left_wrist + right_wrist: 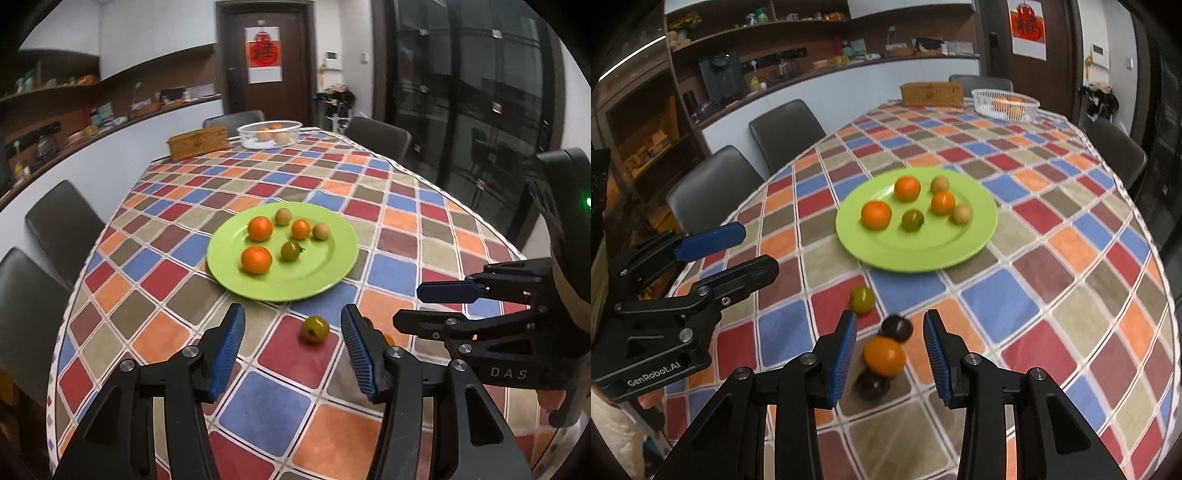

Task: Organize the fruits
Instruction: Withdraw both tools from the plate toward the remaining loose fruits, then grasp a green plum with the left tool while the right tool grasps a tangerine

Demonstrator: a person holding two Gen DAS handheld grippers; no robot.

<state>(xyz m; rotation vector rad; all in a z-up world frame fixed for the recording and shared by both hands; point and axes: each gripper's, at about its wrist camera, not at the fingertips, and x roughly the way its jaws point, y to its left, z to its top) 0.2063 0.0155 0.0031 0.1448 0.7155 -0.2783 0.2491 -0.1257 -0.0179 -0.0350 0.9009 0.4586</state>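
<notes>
Left hand-held gripper (293, 347): you hold it released, its blue pads spread wide above the tabletop, gripping nothing.
Green tomato (314, 329): it lies on the cloth between your left pads, nearer the right one and touching neither; in the right wrist view it sits at 11 o'clock from your right jaws.
Right hand-held gripper (890, 354): you hold it released too, pads apart, grasping nothing.
Orange fruit (884, 355): it rests on the cloth between your right pads, clear of both.
Dark fruits: one (896, 328) just beyond the orange fruit at 12 o'clock, another (870, 384) just below it at 7 o'clock; both blurred.
Green plate (325, 269): at 12 o'clock from your left jaws, carrying three orange fruits, one green tomato and two pale round fruits.
Tabletop (1052, 236): covered with a chequered cloth.
White basket (269, 134): at the far end, holding orange fruit, with a wicker box (197, 142) at its 9 o'clock.
</notes>
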